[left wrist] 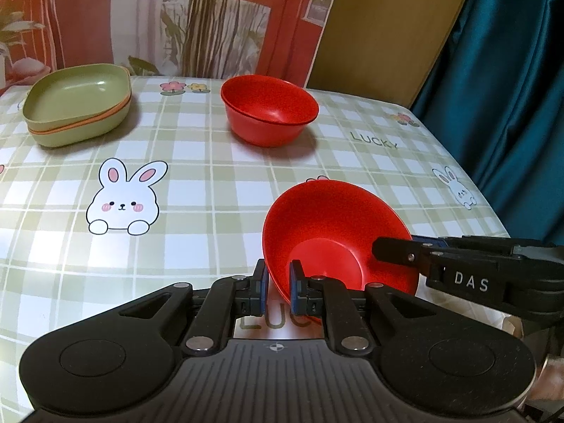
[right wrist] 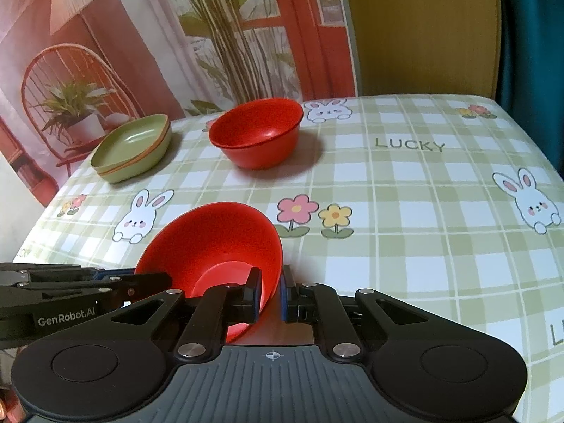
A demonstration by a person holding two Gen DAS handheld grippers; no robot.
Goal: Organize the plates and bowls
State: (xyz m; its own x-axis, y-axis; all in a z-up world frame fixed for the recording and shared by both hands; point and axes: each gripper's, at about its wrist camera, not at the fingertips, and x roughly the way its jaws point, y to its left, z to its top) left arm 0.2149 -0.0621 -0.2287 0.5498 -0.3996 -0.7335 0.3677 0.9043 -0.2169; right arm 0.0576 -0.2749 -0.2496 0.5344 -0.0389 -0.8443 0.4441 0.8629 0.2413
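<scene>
Both grippers were clamped on one tilted, glossy red plastic bowl [left wrist: 328, 232] near the front of the table: the left gripper [left wrist: 278, 282] pinched its near-left rim, the right gripper [right wrist: 271, 289] its right rim. Farther back on the green-checked rabbit-print tablecloth [left wrist: 197, 190] stood two nested red round bowls [left wrist: 269, 114] and, well to their left, a stack of three sage-green squarish plastic plates [left wrist: 79, 104].

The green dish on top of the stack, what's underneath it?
Under the top green dish an orange rim peeks out, then another green dish on the tablecloth. Their insides are covered.
</scene>
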